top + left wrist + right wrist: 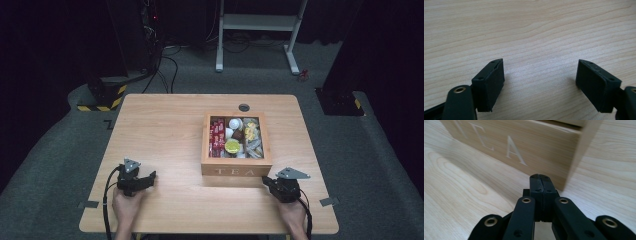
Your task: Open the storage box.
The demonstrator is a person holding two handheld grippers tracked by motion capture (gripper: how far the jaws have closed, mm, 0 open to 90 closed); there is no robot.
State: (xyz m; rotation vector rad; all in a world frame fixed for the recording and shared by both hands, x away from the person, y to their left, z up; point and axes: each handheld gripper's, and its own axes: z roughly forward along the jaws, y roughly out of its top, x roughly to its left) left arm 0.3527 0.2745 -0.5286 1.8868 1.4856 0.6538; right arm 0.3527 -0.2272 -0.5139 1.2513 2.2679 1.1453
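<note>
**A:** Starting from where you are, your right gripper (270, 182) sits just off the near right corner of the tea box (236, 166), its jaws clenched together on nothing. Part them before you go in; shut jaws will only nudge whatever you reach for.

**B:** And the other hand?

**A:** Your left gripper (148, 178) rests well to the left of the tea box, jaws released and wide apart over bare table (529, 30). I'd bring it to the box's left wall to steady it, since a light wooden box could slide when you pull something out.

**B:** What are you reaching into?

**A:** An open, square, pale wooden box with "TEA" (496, 145) lettered on the front wall that faces you, standing a little right of the table's middle. Inside it, red packets (217, 136) lie along the left side, a yellow-green round piece (232, 146) sits near the front, white cups (235, 123) toward the back, and pale wrapped bits (251, 137) fill the right side. Come down from above the box rather than over its front wall, and take one piece at a time.
</note>
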